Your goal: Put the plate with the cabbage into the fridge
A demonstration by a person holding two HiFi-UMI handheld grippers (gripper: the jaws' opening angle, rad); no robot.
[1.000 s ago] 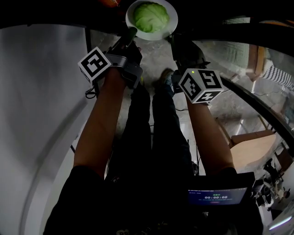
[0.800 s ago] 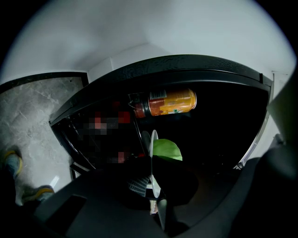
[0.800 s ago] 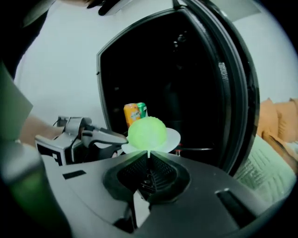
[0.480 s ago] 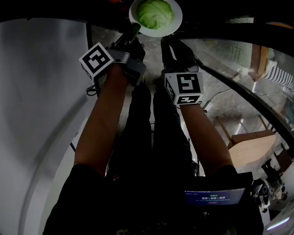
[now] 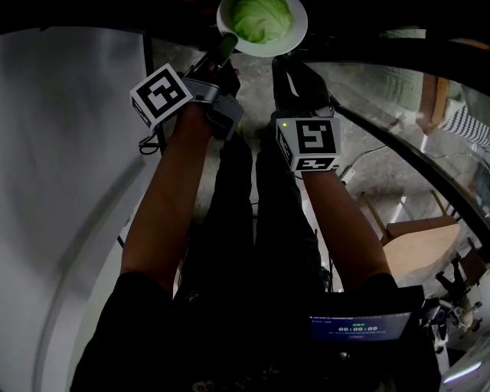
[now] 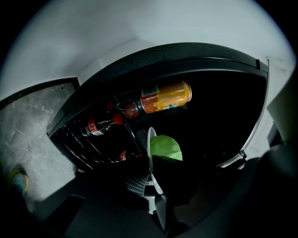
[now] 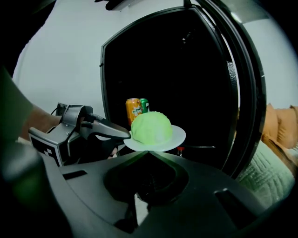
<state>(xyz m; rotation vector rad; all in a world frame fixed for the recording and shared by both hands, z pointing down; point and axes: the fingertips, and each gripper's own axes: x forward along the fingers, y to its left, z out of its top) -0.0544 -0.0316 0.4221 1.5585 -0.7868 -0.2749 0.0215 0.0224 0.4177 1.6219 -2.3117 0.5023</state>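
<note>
Pinches the plate [image 5: 296, 40] at its 7 o'clock rim in the left gripper [image 5: 224, 44], jaws clamped on it, cabbage [image 5: 262, 19] heaped on top. Holds the plate at 12 o'clock, level, before the open fridge [image 7: 195, 93]. Poises the right gripper [image 5: 285, 65], jaws together and empty, just under the 5 o'clock rim

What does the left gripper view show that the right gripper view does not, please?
Only the left gripper view shows a red-capped dark bottle lying in the fridge and the speckled floor; it sees the plate edge-on. Only the right gripper view shows the left hand-held gripper clamped on the plate's rim, a green can and cushions at the right. Both show the plate, the cabbage, the orange can and the dark fridge interior.
</note>
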